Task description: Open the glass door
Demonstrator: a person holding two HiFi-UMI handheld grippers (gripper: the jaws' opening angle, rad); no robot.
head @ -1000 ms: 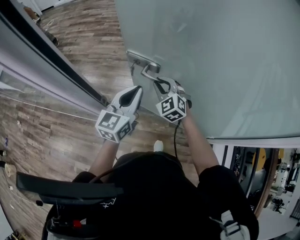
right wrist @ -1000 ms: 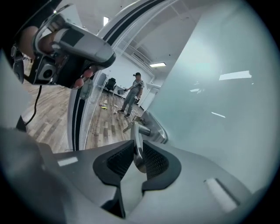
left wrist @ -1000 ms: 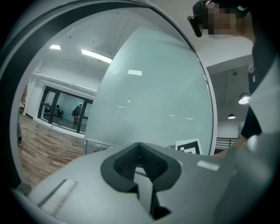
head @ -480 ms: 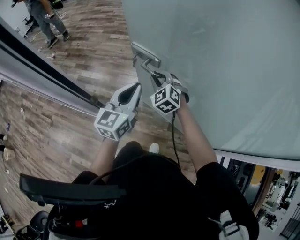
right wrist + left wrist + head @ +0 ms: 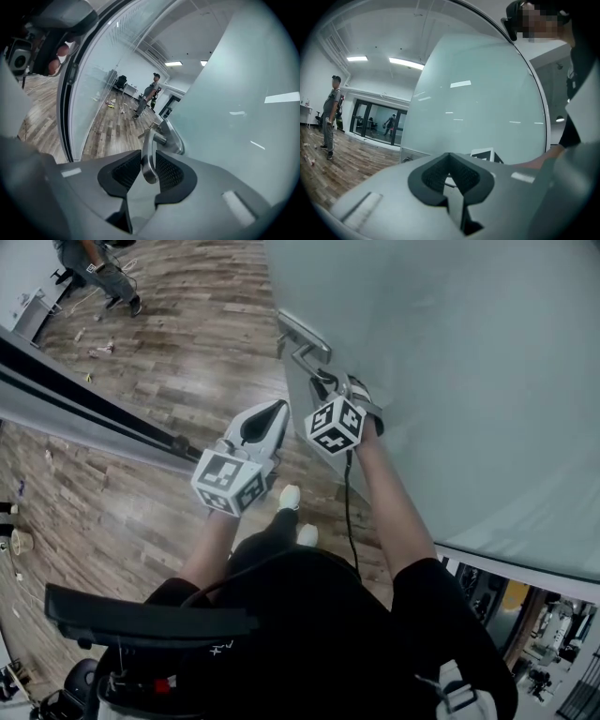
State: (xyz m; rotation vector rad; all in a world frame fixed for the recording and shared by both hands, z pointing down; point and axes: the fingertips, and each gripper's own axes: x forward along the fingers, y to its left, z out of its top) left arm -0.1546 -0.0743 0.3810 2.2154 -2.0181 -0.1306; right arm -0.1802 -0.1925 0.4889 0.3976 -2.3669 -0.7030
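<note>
The glass door fills the right of the head view, its handle edge well apart from the dark frame rail at the left, with wood floor between. The metal lever near that edge stands between the pads of the right claw, whose jaws have just been opening and sit loose around it rather than clamped. Just beside it, the left claw hangs with its jaws together, holding nothing.
</note>
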